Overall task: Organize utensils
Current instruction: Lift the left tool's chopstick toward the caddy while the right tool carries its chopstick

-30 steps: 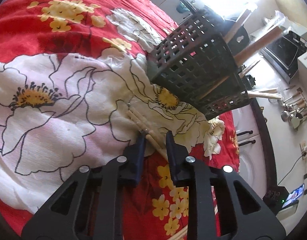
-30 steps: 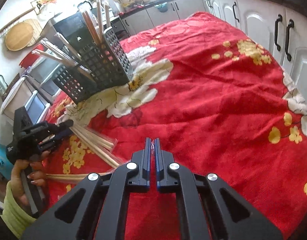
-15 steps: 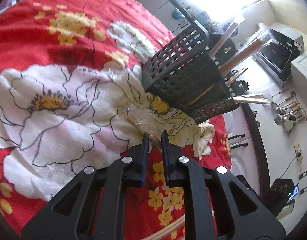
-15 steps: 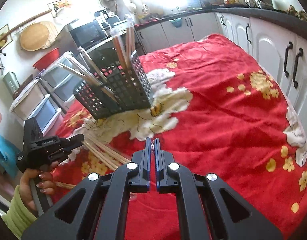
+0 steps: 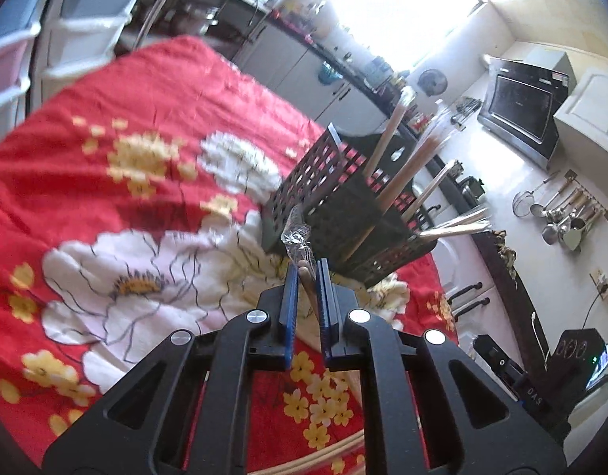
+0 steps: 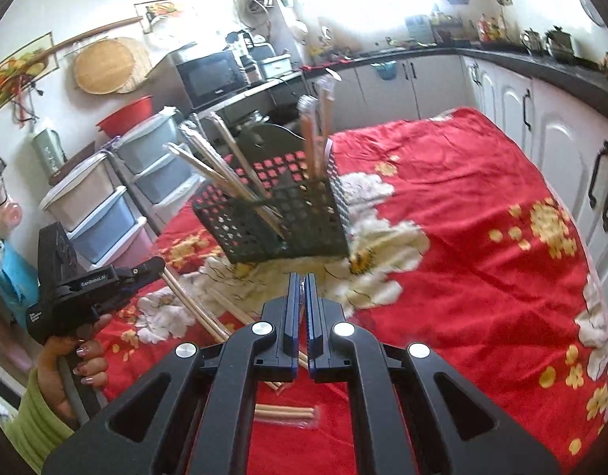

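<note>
My left gripper [image 5: 306, 267] is shut on a pair of plastic-wrapped wooden chopsticks [image 5: 300, 237], lifted off the cloth and pointing up at the black mesh utensil basket [image 5: 335, 213]. The basket holds several wrapped chopsticks [image 5: 406, 166] standing at angles. In the right wrist view the basket [image 6: 280, 213] sits mid-table, and the left gripper [image 6: 155, 267] holds the chopsticks [image 6: 185, 297] at the left. My right gripper [image 6: 300, 281] is shut and empty, hovering in front of the basket. More chopstick pairs [image 6: 232, 308] lie on the cloth, one pair [image 6: 284, 411] under the right gripper.
The table has a red floral cloth [image 6: 482, 237]. White cabinets [image 6: 561, 138] run along the right. Plastic drawer units [image 6: 117, 198] and a microwave [image 6: 210, 75] stand at the left back. Hanging ladles [image 5: 561, 213] and a black device [image 5: 581, 356] show right of the table.
My left gripper closed on the wrapped chopsticks and lifted them off the cloth toward the basket. My right gripper rose and tilted up, staying shut.
</note>
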Demonstrator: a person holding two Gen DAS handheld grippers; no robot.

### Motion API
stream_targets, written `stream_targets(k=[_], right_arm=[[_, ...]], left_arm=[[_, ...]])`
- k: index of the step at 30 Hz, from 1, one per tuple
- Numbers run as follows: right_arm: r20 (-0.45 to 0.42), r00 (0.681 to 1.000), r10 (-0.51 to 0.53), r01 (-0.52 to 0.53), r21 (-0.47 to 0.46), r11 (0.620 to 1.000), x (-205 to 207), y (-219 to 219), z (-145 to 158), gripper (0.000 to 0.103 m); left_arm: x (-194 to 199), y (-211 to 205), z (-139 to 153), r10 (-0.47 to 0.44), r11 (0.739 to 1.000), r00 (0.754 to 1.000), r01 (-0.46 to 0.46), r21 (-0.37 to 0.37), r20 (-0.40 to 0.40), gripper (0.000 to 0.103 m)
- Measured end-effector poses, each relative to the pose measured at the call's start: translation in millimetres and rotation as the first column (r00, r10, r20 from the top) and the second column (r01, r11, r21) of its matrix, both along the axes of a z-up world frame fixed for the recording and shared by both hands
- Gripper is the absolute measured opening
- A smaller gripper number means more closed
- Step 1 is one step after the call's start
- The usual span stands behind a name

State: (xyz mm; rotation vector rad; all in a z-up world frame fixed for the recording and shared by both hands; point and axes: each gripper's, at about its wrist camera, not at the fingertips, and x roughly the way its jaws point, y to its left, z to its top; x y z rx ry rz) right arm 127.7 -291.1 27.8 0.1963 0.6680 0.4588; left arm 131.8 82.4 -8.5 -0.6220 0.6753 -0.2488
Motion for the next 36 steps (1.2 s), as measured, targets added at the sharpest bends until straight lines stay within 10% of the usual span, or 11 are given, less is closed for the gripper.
stream_targets(k=[21,36], right_arm=[[0.169,0.967,0.19,-0.198,0.032,0.98,-15.3,49.5,71.8,0.002],[0.263,0.954,0.142,-0.157,0.038,0.987,-12.6,40.4,105.4,0.002]], left_arm=[[-17.9,-12.7,47.9,-0.038,0.998,0.989,0.031,0.054,0.142,0.003],[-12.1,-26.5,89.1,-0.09,0.992,0.968,0.066,0.108,0.234,0.003]])
